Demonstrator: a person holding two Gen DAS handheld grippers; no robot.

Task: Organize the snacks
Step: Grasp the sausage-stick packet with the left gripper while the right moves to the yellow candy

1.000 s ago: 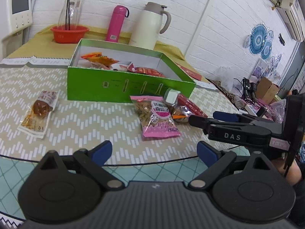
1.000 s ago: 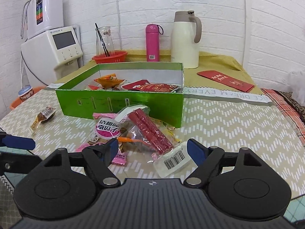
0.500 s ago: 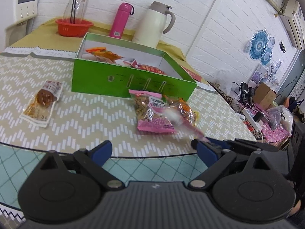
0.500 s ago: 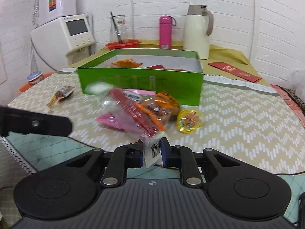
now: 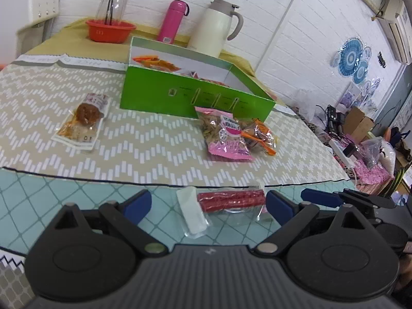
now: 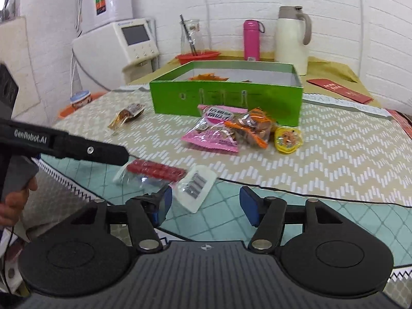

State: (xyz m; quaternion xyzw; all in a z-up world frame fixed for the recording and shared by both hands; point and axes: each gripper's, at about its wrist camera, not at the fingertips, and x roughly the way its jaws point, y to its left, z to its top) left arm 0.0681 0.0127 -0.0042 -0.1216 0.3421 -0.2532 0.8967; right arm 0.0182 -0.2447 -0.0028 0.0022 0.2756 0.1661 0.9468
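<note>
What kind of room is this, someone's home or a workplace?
Most likely a lived-in home or small break room. A table with a patterned cloth holds a green box of snacks, a white thermos jug and pink flask stand behind, and a water dispenser sits by the brick wall.

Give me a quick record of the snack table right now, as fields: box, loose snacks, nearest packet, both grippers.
box: green box, open, some snacks inside
loose snacks: pink packet, orange packet, yellow jelly cup, brown snack packet
nearest packet: red sausage packet, lying on the teal mat
left gripper: open, packet between its fingers, pads not pressing
right gripper: jaws opening, nothing held
</note>
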